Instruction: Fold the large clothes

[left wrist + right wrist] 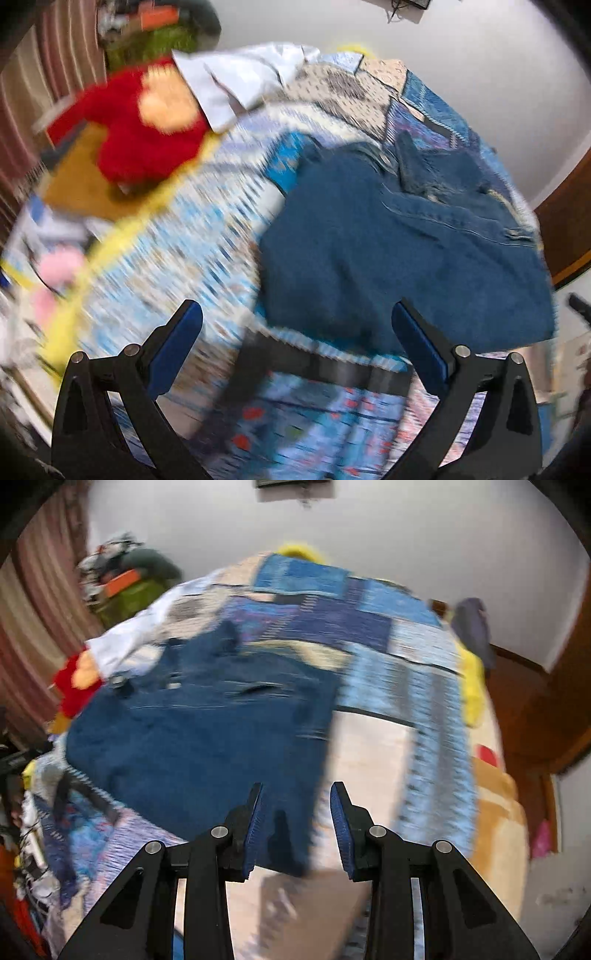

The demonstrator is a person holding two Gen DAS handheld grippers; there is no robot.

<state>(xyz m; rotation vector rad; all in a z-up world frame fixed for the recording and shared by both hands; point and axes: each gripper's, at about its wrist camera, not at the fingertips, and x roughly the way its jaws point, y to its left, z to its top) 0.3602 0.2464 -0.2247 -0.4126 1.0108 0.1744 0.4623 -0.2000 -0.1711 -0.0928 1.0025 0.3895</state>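
Jeans (399, 236): blue denim, lying rumpled on the bed; from my left claw they sit ahead and to the right, from my right claw (297, 812) ahead and mostly to the left (199, 734), the near hem reaching down between its fingers.
Left claw (297, 343): jaws spread wide, nothing between them; it hangs above the bedspread, just short of the denim's near edge.
Right claw: jaws parted to a middling gap, blue pads showing; the denim hem sits in the gap but I cannot tell whether either pad touches it.
Bedspread (192, 236): blue and white patchwork with a yellow border, under both claws; both views are smeared by motion blur.
White garment (236, 85): far ahead and left of my left claw, crumpled at the head of the bed, well apart from the jeans.
Red plush toy (140, 133): ahead-left of my left claw, just beside the white garment.
Curtain (33, 602): striped, at the far left of my right claw.
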